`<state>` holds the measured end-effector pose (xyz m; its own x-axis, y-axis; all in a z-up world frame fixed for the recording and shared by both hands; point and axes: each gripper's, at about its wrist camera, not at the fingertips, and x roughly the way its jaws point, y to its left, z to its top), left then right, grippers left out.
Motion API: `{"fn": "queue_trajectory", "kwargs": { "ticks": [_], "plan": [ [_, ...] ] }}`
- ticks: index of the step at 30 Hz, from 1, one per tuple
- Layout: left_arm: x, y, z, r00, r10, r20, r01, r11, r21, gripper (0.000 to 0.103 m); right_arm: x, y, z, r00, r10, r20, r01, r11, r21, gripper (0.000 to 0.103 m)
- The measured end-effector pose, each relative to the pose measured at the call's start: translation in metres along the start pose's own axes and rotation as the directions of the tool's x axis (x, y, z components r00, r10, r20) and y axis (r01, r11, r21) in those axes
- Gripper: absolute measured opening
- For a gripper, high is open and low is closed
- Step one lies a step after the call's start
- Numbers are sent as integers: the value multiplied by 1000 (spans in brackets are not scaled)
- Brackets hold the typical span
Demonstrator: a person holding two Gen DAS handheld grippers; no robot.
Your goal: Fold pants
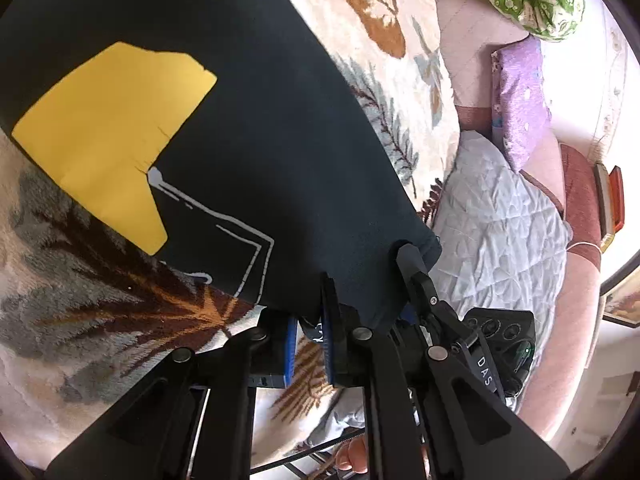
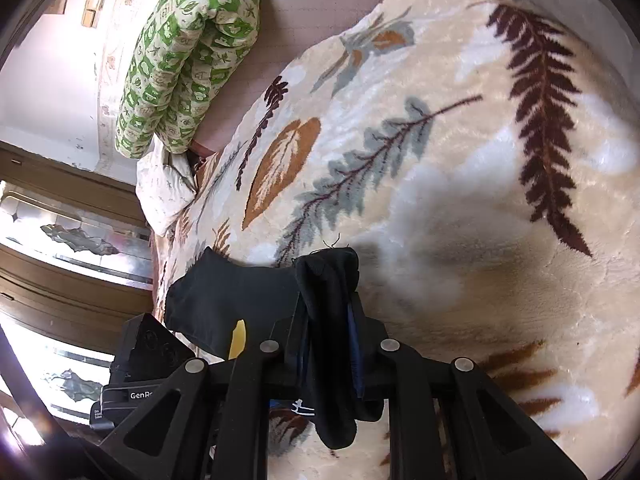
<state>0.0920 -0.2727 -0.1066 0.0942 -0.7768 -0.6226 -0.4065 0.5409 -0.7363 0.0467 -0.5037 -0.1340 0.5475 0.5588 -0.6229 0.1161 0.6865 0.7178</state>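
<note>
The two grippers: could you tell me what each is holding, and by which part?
Both hold the dark pants. The left gripper pinches a bottom edge; the right gripper clamps a bunched corner.

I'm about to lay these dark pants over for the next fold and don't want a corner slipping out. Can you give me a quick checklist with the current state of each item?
1. Left gripper shut on the pants: ok; dark fabric sits pinched between its blue pads.
2. Right gripper shut on the pants: ok; a bunched fold fills its jaws.
3. Fabric spread flat between the two grips: not ok; it hangs lifted off the leaf-pattern blanket, bunched at the right grip.
4. Landing area on the blanket clear: ok in the right wrist view.
5. Green pillow and quilted grey pillow out of the way: ok; both lie at the bed's edge.
6. Far end of the pants lying straight: cannot tell.
</note>
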Motion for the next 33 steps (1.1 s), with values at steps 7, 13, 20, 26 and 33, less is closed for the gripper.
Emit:
{"fn": "queue_trajectory", "kwargs": {
  "ticks": [7, 13, 20, 26, 33],
  "plan": [
    [-20, 5, 5, 999, -45, -32, 44, 999, -24, 8, -2, 26, 4, 999, -51, -4, 51, 999, -10, 16],
    [-42, 13, 11, 997, -76, -26, 75, 996, -42, 8, 3, 49, 7, 995, -95, -16, 94, 995, -19, 16],
    [-72, 23, 31, 996, -86, 19, 87, 995, -57, 8, 24, 91, 9, 992, -123, -38, 120, 990, -68, 16],
    [-103, 51, 49, 995, -82, 48, 87, 991, -100, 9, 60, 132, 9, 989, -126, -75, 117, 986, -117, 16],
    [-124, 71, 61, 994, -79, 76, 90, 986, -139, 8, 107, 164, 1, 983, -130, -131, 109, 982, -156, 16]
  ]
}}
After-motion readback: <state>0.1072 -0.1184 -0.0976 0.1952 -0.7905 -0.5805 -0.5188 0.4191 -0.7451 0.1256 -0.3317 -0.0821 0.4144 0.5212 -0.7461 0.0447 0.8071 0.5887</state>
